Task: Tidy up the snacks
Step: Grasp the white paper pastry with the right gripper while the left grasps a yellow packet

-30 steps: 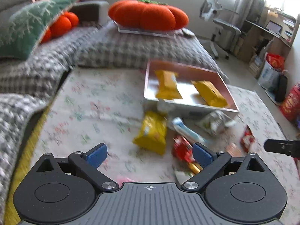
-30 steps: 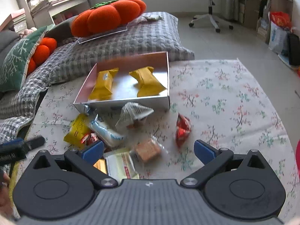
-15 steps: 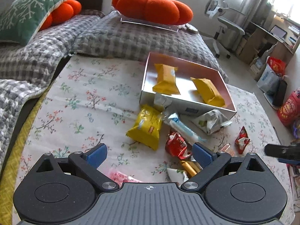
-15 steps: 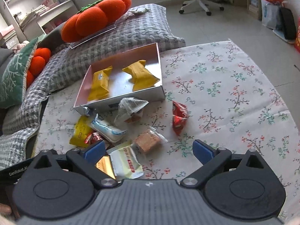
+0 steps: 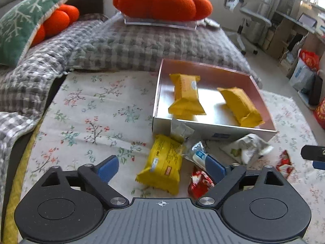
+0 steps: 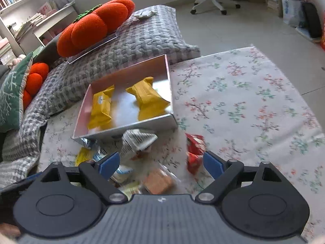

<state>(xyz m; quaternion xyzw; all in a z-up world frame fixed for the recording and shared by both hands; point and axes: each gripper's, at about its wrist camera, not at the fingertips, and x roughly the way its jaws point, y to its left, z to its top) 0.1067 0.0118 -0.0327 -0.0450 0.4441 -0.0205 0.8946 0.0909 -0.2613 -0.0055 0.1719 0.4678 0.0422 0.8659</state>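
Both tongs released, jaws just narrowing, nothing gripped. Yellow pack [image 5: 162, 163] dead ahead between left tongs [image 5: 162, 167], long axis pointing toward box [image 5: 213, 131]; right tongs [image 6: 160, 163] farther.

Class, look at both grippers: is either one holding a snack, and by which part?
Neither. The left gripper and right gripper, jaws just narrowing, stand open above the loose snacks.

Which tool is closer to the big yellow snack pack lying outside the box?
Left. The left tool frames the yellow pack between its open fingers; the right tool sits farther right.
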